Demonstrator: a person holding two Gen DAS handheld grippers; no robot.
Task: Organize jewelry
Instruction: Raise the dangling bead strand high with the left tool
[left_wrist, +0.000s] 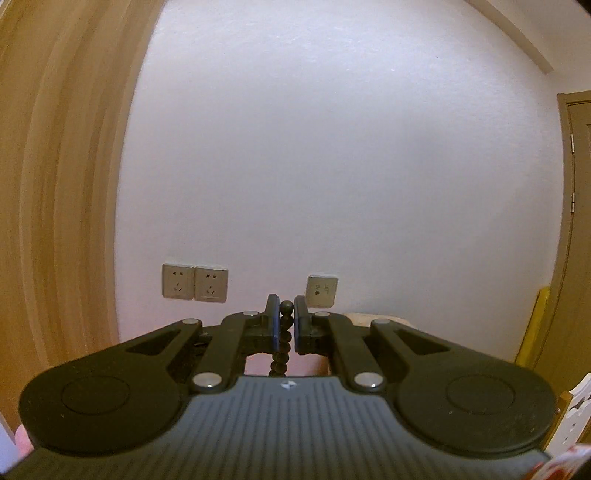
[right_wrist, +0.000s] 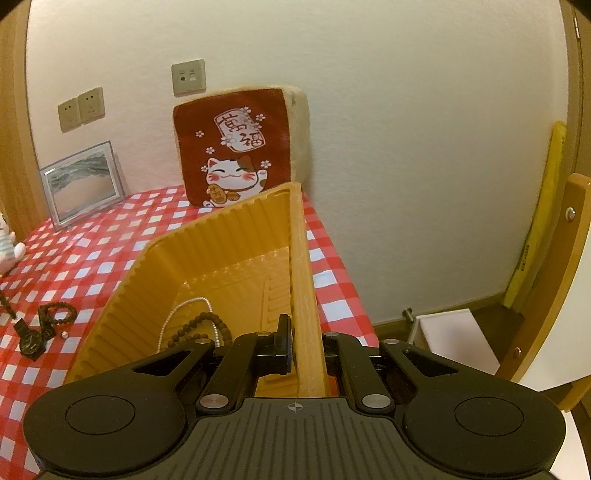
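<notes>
Beads hang between the fingers of my left gripper (left_wrist: 285, 315). It is a string of dark round wooden beads (left_wrist: 283, 339), and the two fingers are squeezed tight on it. One bead sticks up at the top and the rest of the string drops down toward 6 o'clock. In the left wrist view the gripper faces a plain white wall (left_wrist: 332, 147) with three grey wall sockets (left_wrist: 194, 282) low down at about 7 o'clock from the middle.

My right gripper (right_wrist: 303, 343) is squeezed on the right wall of a yellow plastic box with ribbed sides (right_wrist: 192, 251). One finger is inside the box and the other is outside, so the wall sits between them. The box stands on a red and white checked tablecloth (right_wrist: 110, 229).

At the bottom of the box lie a thin white pearl necklace (right_wrist: 184, 306) and a brown bead bracelet (right_wrist: 201, 325), touching each other.

Out on the cloth at 9 o'clock lie another dark bead bracelet (right_wrist: 61, 314), a black wristwatch (right_wrist: 31, 338) and one small white pearl (right_wrist: 64, 334) just beside them.

At 12 o'clock a red cushion with a lucky cat picture (right_wrist: 236, 155) leans on the wall. At 10 o'clock stands a clear picture frame (right_wrist: 81, 181).
</notes>
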